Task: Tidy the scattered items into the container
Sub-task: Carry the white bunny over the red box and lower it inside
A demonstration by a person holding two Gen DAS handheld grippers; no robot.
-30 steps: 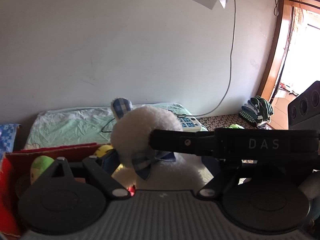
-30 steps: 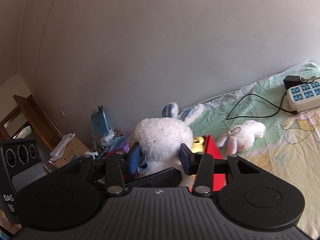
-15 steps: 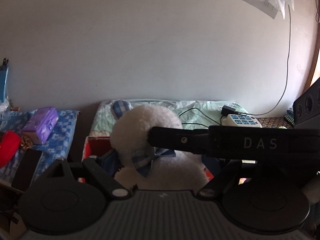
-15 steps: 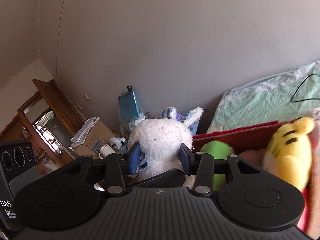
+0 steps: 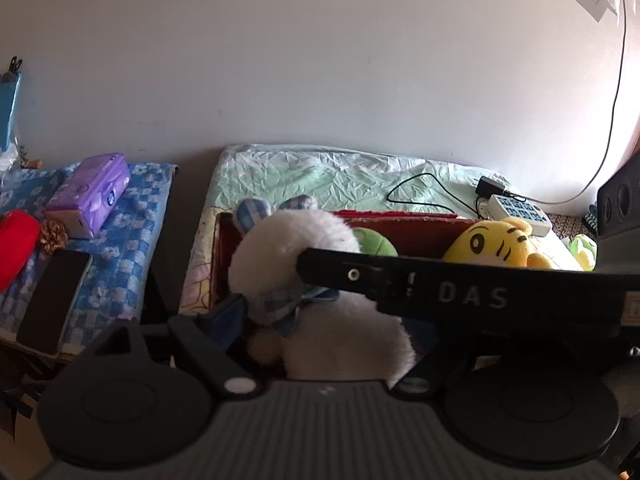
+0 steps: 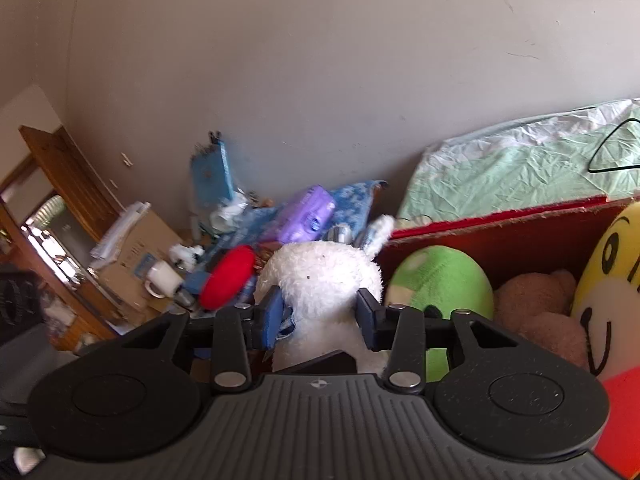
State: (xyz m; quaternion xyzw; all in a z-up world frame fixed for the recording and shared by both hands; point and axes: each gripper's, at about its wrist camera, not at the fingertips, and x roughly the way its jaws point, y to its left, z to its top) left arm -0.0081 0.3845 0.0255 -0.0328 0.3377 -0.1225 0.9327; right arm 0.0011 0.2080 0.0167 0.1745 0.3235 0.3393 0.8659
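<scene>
A white plush rabbit (image 5: pixel 332 320) with checked blue ears and bow is held by both grippers over the left end of a red box (image 5: pixel 400 222). My left gripper (image 5: pixel 320 320) is shut on its body. My right gripper (image 6: pixel 320 314) is shut on its head (image 6: pixel 320 276); its arm crosses the left wrist view. In the box lie a green plush (image 6: pixel 440 284), a brown plush (image 6: pixel 540 300) and a yellow tiger plush (image 5: pixel 496 242). The red box (image 6: pixel 500 220) also shows in the right wrist view.
The box sits on a bed with a pale green sheet (image 5: pixel 320 172). A power strip (image 5: pixel 516 208) and black cable lie behind it. On the left is a blue-checked table (image 5: pixel 120 220) with a purple tissue pack (image 5: pixel 88 192), a phone (image 5: pixel 54 296) and a red object (image 5: pixel 12 244).
Both grippers have carried the rabbit leftward and down toward the box's left end. The box interior and its plush toys have come into view.
</scene>
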